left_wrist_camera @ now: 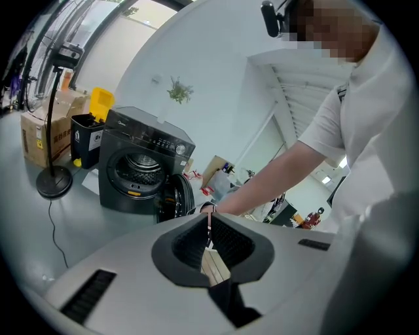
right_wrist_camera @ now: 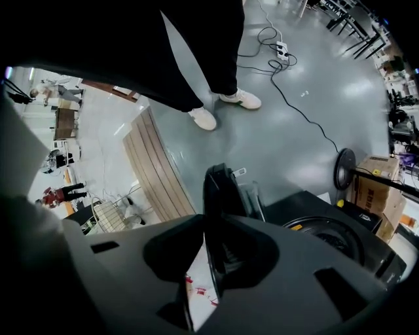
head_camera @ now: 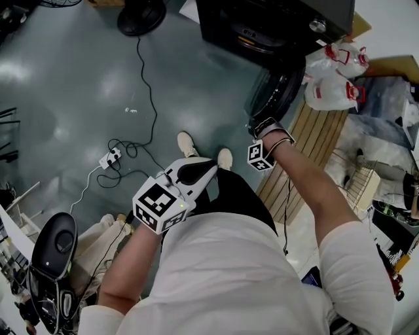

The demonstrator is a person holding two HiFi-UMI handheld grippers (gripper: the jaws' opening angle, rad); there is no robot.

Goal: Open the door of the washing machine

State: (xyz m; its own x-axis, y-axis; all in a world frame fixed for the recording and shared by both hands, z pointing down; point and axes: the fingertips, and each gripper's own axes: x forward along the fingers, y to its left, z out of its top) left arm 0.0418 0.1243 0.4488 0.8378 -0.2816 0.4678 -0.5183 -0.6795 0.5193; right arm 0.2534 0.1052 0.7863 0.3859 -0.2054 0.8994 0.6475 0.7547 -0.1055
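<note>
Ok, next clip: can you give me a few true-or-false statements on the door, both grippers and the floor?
The door is shut: false, it stands swung open.
The door's rim is between the right gripper's jaws: true.
The left gripper's jaws are wide open: false, they are together with nothing between them.
A power strip lies on the floor: true.

door (head_camera: 278, 91) before washing machine (head_camera: 275, 23), fan base (head_camera: 141, 16) left
</note>
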